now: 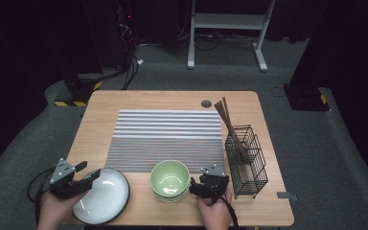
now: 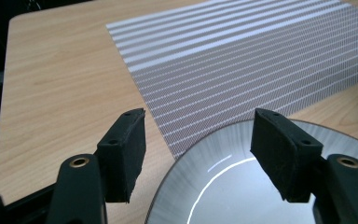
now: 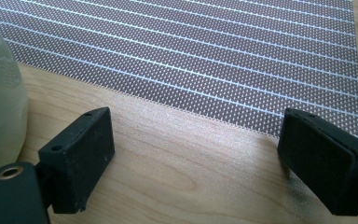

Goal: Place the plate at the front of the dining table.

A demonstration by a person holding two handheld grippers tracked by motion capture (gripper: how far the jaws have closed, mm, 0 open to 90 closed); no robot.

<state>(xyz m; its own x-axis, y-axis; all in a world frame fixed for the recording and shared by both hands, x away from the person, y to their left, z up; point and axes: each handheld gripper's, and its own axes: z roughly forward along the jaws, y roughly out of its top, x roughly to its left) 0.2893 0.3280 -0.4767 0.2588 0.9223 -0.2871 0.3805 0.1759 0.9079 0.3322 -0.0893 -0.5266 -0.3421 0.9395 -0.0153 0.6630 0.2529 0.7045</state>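
Plate (image 1: 101, 196) sits at near-left corner of tabletop (image 1: 172, 98); we judge it stiff, glazed, slippery, breakable. We'd take rim. Left hand-held gripper (image 2: 198, 156) spread over rim, not pinching; right hand-held gripper (image 3: 205, 161) spread, empty, beside bowl (image 1: 170, 179).

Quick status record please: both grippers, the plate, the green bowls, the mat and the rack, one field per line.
left gripper: jaws open, over the near-left rim of the plate, nothing clamped
right gripper: jaws open over bare table, just right of the green bowls
plate: grey, dark rim, empty, at the table's front left
green bowls: stacked, upright, in front of the mat
mat: striped, flat, mid-table
wire rack: black, right side, holds brown chopsticks
table: light wood
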